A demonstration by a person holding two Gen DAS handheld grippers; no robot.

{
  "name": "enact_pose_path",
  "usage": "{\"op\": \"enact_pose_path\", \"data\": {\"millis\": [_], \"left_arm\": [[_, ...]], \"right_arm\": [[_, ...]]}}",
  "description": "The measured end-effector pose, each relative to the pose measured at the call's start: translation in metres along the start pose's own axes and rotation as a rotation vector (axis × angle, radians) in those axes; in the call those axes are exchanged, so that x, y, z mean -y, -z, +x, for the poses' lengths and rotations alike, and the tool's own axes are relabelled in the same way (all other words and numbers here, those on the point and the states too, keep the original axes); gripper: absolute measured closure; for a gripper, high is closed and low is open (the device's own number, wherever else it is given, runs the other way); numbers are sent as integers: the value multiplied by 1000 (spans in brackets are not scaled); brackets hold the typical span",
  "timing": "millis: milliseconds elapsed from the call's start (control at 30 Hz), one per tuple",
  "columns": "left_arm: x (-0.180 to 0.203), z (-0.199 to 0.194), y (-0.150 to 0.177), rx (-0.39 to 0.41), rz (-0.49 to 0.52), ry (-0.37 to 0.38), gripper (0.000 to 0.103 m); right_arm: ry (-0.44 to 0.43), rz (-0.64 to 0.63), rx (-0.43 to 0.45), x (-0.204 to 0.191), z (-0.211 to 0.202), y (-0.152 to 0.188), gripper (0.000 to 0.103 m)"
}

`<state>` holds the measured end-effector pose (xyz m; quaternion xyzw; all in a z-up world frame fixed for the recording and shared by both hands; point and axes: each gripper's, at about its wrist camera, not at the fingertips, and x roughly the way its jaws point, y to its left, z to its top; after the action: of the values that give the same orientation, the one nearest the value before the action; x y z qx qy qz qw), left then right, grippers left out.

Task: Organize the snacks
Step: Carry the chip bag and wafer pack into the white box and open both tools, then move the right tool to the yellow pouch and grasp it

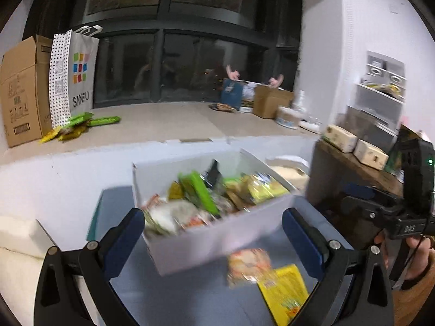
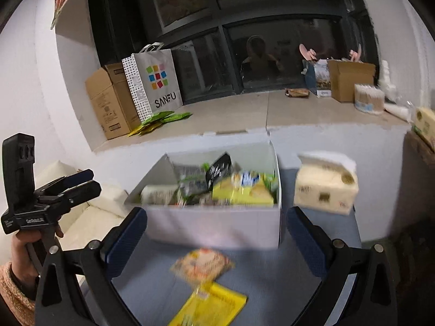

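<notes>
A white open box (image 1: 217, 240) full of snack packets stands on a grey-blue table; it also shows in the right wrist view (image 2: 217, 225). In front of it lie an orange-white snack packet (image 1: 248, 267) (image 2: 202, 267) and a yellow packet (image 1: 285, 293) (image 2: 209, 308). My left gripper (image 1: 213, 235) is open and empty, above the table before the box. My right gripper (image 2: 217, 233) is open and empty, above the two loose packets. The right gripper shows at the right of the left wrist view (image 1: 386, 203), and the left gripper shows at the left of the right wrist view (image 2: 78, 183).
A tissue box (image 2: 326, 187) sits right of the snack box. A windowsill behind holds a cardboard box (image 2: 111, 100), a SANFU bag (image 2: 155, 84), green and yellow packets (image 2: 163, 119) and more boxes (image 2: 348, 78). A brown side table (image 1: 350, 168) stands right; a cream sofa (image 2: 89, 217) left.
</notes>
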<state>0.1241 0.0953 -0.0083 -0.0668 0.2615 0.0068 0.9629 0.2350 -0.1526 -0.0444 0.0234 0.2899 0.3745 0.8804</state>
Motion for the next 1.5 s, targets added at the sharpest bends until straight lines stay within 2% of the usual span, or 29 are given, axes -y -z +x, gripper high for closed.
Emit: {"op": "enact_pose_path", "data": {"millis": [100, 200, 400, 500, 600, 733, 833, 1000, 1167, 1200, 1233, 1300, 1367, 1400, 1500], "left_arm": [[14, -20, 28, 53, 8, 10, 0], [28, -32, 55, 56, 2, 7, 0], [42, -52, 108, 76, -58, 32, 0], [49, -59, 126, 91, -39, -2, 0], [51, -63, 129, 95, -16, -29, 0], [43, -64, 125, 95, -72, -3, 0], [39, -64, 125, 92, -79, -18, 0], [35, -67, 127, 89, -86, -14, 0], [32, -65, 129, 78, -89, -13, 0], [31, -64, 130, 77, -92, -15, 0], [30, -63, 131, 72, -93, -14, 0], [29, -60, 131, 64, -92, -15, 0], [27, -55, 132, 48, -93, -12, 0], [26, -51, 131, 37, -93, -6, 0], [28, -33, 129, -10, -81, 13, 0]], "right_arm": [[11, 34, -13, 3, -15, 28, 0], [53, 37, -24, 1, -24, 57, 0], [96, 92, -138, -6, -21, 120, 0], [125, 111, -199, -9, -11, 138, 0], [135, 130, -263, -9, 6, 144, 0], [175, 104, -294, -17, 30, 141, 0], [204, 86, -354, -26, 53, 142, 0], [258, 37, -407, -42, 85, 143, 0], [328, -40, -423, -56, 101, 147, 0], [325, -44, -411, -56, 99, 147, 3], [330, -49, -386, -56, 95, 146, 24], [307, -28, -379, -51, 88, 143, 54], [261, 7, -373, -39, 79, 143, 63], [248, 7, -374, -35, 75, 143, 74], [231, 1, -351, -24, 49, 145, 75]]}}
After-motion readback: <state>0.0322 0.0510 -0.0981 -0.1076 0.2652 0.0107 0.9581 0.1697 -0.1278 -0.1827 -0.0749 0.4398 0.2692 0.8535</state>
